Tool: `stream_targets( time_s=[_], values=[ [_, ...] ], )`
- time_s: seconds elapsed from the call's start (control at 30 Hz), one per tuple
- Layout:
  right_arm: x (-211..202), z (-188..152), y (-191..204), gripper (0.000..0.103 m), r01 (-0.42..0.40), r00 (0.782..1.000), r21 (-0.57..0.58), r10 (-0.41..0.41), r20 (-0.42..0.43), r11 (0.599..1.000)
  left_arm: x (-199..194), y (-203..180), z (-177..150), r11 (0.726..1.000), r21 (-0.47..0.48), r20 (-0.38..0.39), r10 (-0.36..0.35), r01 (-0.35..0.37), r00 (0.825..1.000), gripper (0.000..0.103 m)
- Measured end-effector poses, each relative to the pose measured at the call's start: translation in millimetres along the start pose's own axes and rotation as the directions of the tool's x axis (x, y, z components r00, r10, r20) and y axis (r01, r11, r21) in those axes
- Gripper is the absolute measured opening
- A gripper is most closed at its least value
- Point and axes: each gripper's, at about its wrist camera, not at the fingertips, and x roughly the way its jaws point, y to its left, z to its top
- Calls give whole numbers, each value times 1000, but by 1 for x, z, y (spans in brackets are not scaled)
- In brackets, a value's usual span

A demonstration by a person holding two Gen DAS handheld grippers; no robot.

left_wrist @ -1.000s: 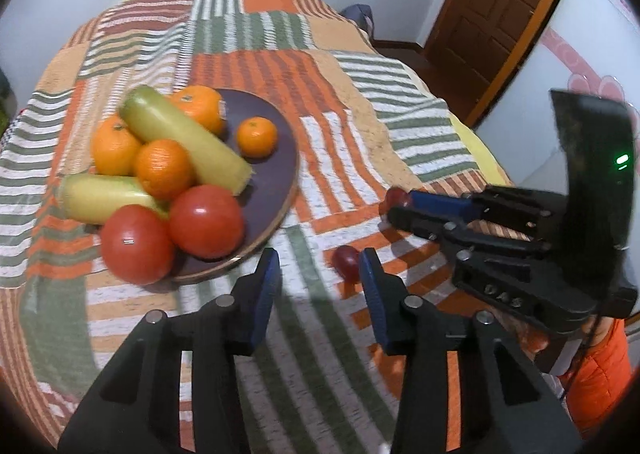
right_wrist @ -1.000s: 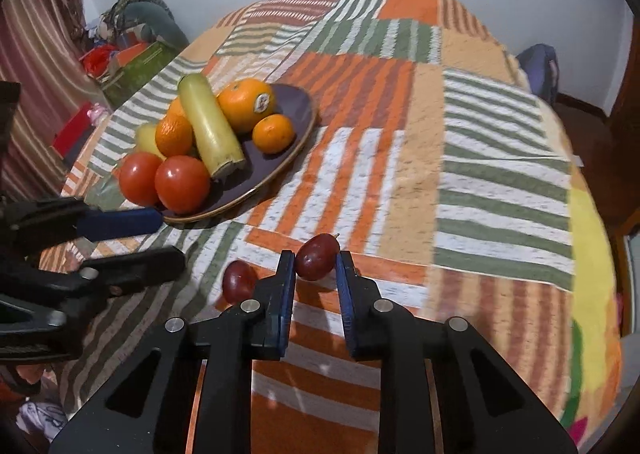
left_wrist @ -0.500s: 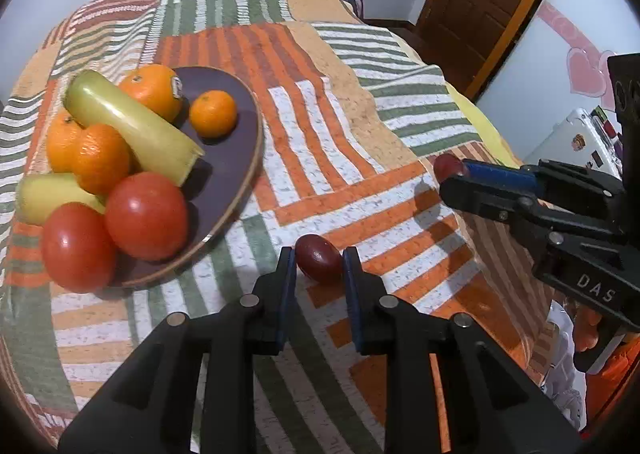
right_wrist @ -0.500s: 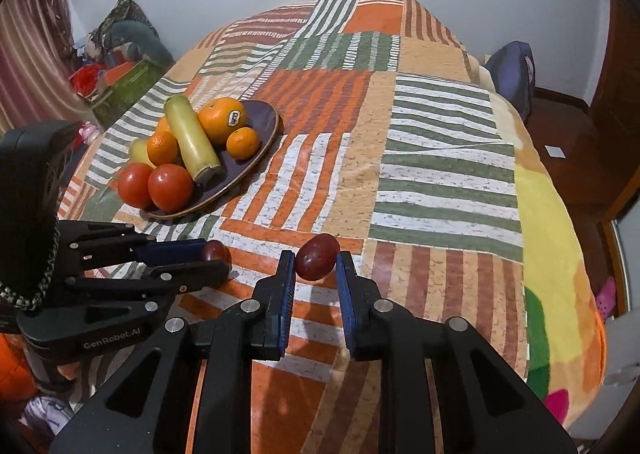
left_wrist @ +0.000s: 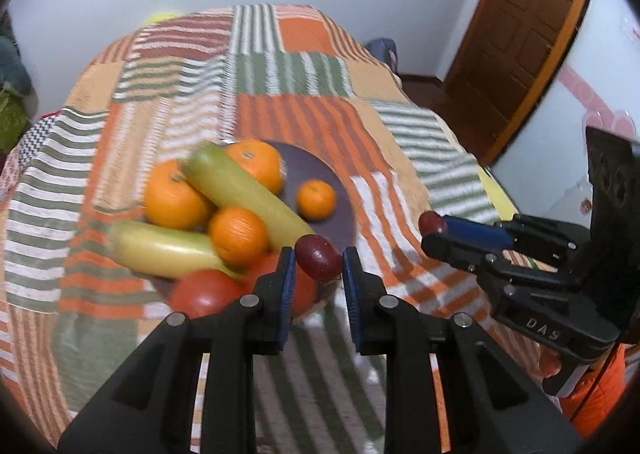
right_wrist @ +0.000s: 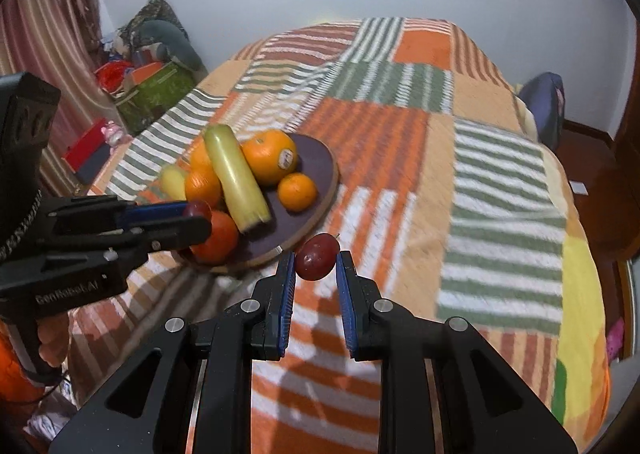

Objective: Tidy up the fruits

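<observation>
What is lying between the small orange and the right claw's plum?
Only bare plate and its rim, then striped cloth, separate the small orange from the plum, in the right wrist view.

Bed (right_wrist: 500, 190) under striped patchwork blanket (left_wrist: 304, 118); dark round plate (right_wrist: 320, 170) of fruit rests directly on it.

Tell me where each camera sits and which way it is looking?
Left wrist view: sits on the left gripper, looking down along its fingers at the dark round plate of oranges; its small dark red fruit is pinched, the right gripper alongside.
Right wrist view: sits on the right gripper, facing the striped patchwork blanket; another dark red fruit is pinched.
Both share the plate, blanket and both grippers.
</observation>
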Motion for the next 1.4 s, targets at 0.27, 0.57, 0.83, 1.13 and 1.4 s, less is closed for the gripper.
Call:
stream_targets(
  time_s=[0.27,0.57,0.83,1.13,1.4],
  values=[
    [31,14,19,19,-30,999,-49,29,-30,998,4,32,7,999,-47,2,27,-27,1000,23],
    [54,14,27,19,-31,997,-68,26,-76,997,-3,42,9,998,-49,42,32,-30,999,23],
    [63,14,25,19,-15,996,-59,9,-93,998,8,68,12,992,-88,20,97,-95,995,23],
    [63,15,27,20,-7,995,-72,0,-104,997,17,73,8,986,-100,3,137,-136,991,37],
    [47,22,33,24,5,997,-78,-11,-76,997,-7,73,6,986,-112,40,128,-122,991,39]
  ],
)
